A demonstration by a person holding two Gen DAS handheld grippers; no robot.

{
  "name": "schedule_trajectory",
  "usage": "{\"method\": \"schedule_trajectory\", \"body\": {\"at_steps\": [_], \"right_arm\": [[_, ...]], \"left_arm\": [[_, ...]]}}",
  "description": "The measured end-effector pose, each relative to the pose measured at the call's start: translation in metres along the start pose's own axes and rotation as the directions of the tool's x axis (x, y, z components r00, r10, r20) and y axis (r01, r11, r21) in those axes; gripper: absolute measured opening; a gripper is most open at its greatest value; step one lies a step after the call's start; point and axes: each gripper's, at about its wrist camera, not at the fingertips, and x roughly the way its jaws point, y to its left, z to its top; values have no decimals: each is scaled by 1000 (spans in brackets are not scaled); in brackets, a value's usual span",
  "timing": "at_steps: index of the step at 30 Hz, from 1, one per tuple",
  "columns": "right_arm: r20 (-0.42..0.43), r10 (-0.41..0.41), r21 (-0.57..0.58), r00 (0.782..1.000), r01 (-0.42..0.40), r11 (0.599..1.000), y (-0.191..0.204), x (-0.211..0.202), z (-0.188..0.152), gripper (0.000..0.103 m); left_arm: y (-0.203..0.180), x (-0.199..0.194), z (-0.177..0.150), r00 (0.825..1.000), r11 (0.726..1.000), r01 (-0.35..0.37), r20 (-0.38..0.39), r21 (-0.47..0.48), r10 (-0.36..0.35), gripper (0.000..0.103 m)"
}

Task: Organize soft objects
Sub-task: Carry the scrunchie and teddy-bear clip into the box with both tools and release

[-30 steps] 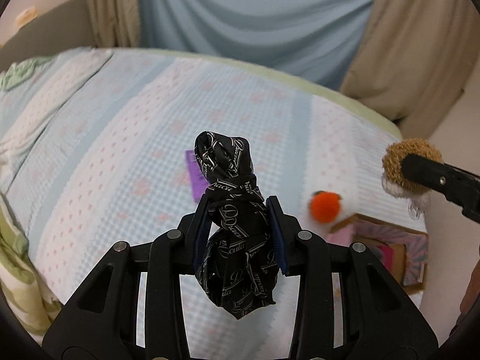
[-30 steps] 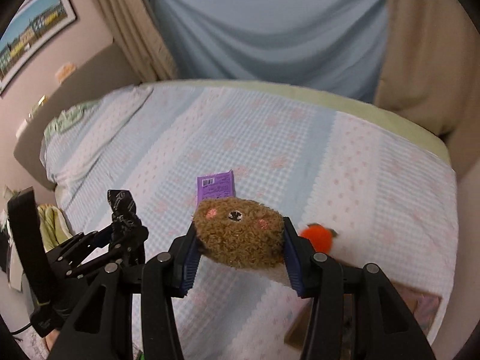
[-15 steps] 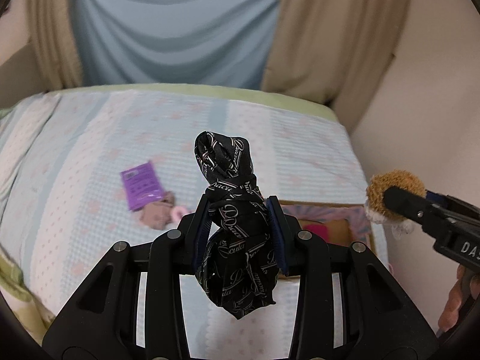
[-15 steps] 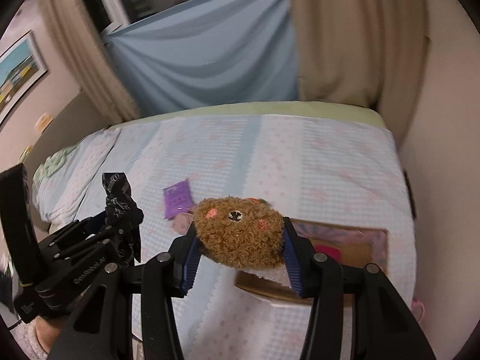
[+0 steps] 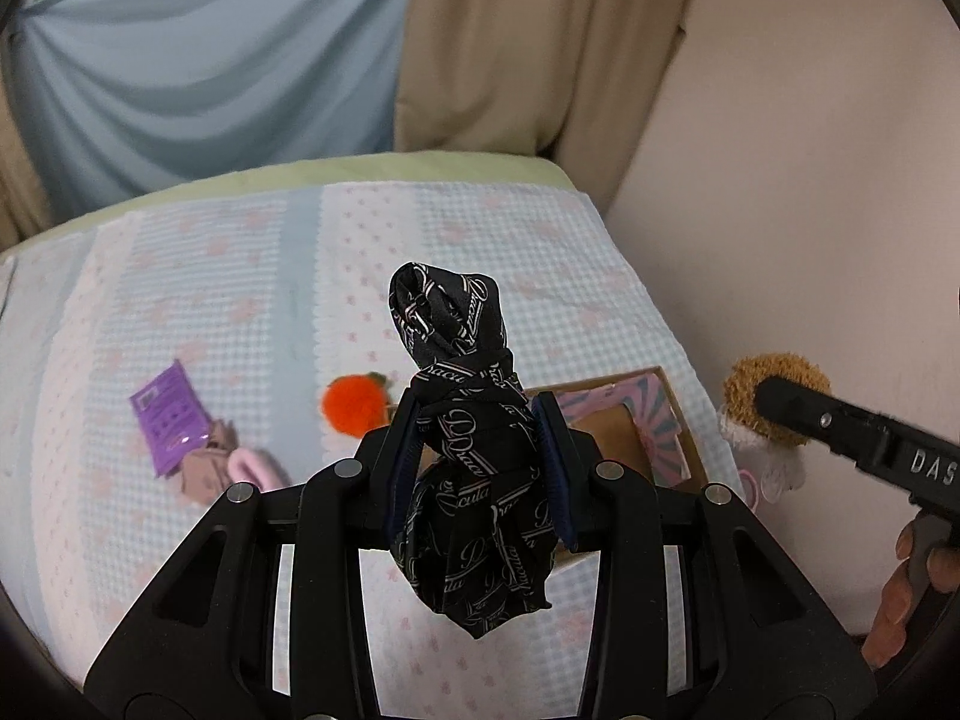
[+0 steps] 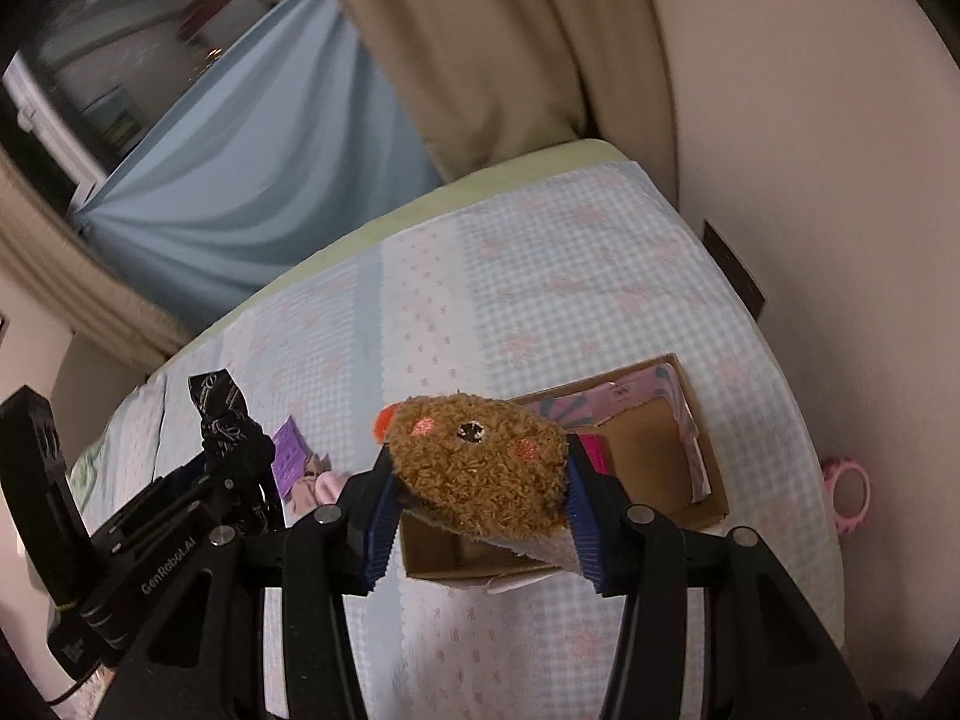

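My left gripper (image 5: 477,456) is shut on a black knotted cloth (image 5: 474,468) with white script, held above the bed; it also shows in the right wrist view (image 6: 231,426). My right gripper (image 6: 480,498) is shut on a brown plush bear (image 6: 477,465), held above an open cardboard box (image 6: 660,462) with pink flaps. The bear (image 5: 774,402) and box (image 5: 648,426) also show at the right in the left wrist view. An orange pompom (image 5: 351,405) lies on the bed left of the box.
A purple packet (image 5: 171,417) and a beige and pink soft heap (image 5: 231,468) lie on the checked bedspread (image 5: 240,300). A pink ring (image 6: 846,486) sits by the wall right of the bed. Curtains hang behind. The wall is close on the right.
Both grippers have swung right with their loads. The box now sits under the right gripper and just behind the left one. The bear and cloth stay gripped.
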Motion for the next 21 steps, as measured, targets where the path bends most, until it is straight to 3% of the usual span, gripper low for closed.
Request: {"method": "schedule_trajectory", "body": {"at_steps": [12,21], "right_arm": [[-90,-31,130,995,42,991,-42,87,14,46],[-150,4,262,989,36,964,-89,152,14,46]], "left_arm": [[-6,102,-5,990,995,7,-142,98,7,33],[-16,182,-44,956,990,0,-291,139,41,33]]}}
